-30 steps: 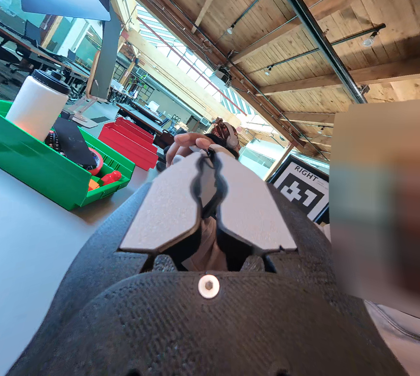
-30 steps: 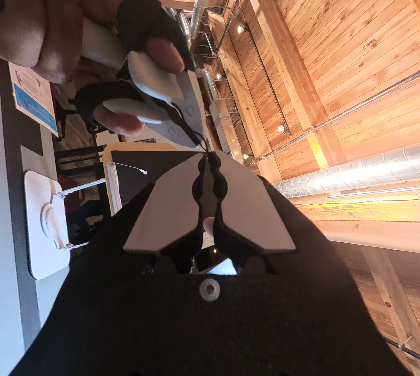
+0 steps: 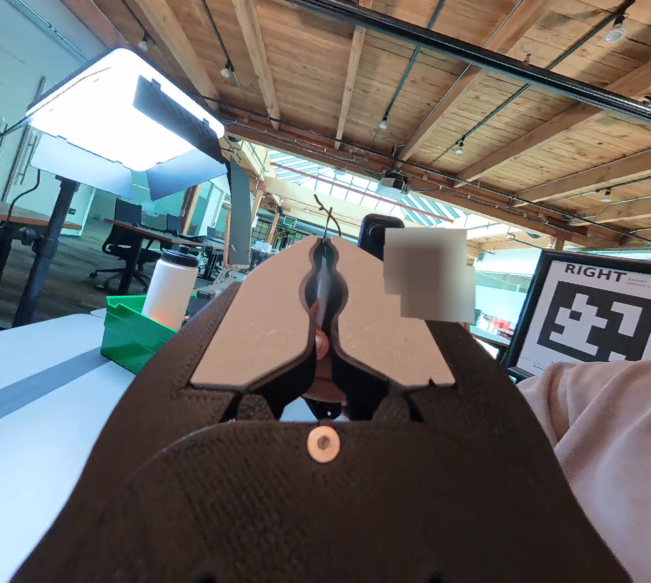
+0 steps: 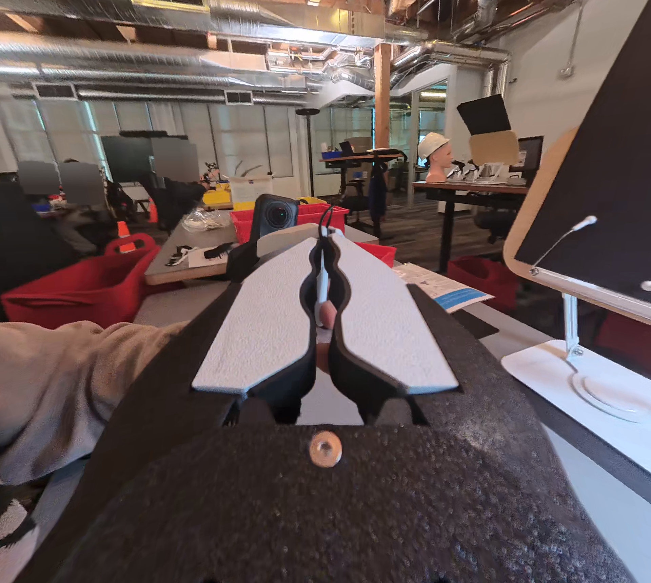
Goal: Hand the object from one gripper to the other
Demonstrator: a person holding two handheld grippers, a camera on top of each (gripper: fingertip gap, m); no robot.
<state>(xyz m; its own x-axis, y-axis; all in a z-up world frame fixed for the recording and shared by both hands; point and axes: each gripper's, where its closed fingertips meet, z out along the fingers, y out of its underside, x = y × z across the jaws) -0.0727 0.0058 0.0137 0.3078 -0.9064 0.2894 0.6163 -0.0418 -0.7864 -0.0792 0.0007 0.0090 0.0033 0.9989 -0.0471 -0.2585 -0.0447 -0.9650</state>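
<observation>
At frame centre, each of the two hand-held grippers, left [image 3: 326, 242] and right [image 4: 326, 238], is clamped on one thin white object [image 4: 322, 279] trailing a dark cord.

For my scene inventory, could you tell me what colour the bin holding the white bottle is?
Green; the bin with the white bottle shows best in the left wrist view.

Both grippers look alike: the left gripper [image 3: 326, 242] shows a black, ribbed printed body, two pale grey fingers [image 3: 267, 326] with wavy inner edges, and one silver screw [image 3: 323, 443] in the middle. The right gripper [image 4: 326, 238] matches, speckled black, with the same screw [image 4: 324, 449]. A beige sleeve [image 3: 595, 432] covers each arm.
</observation>
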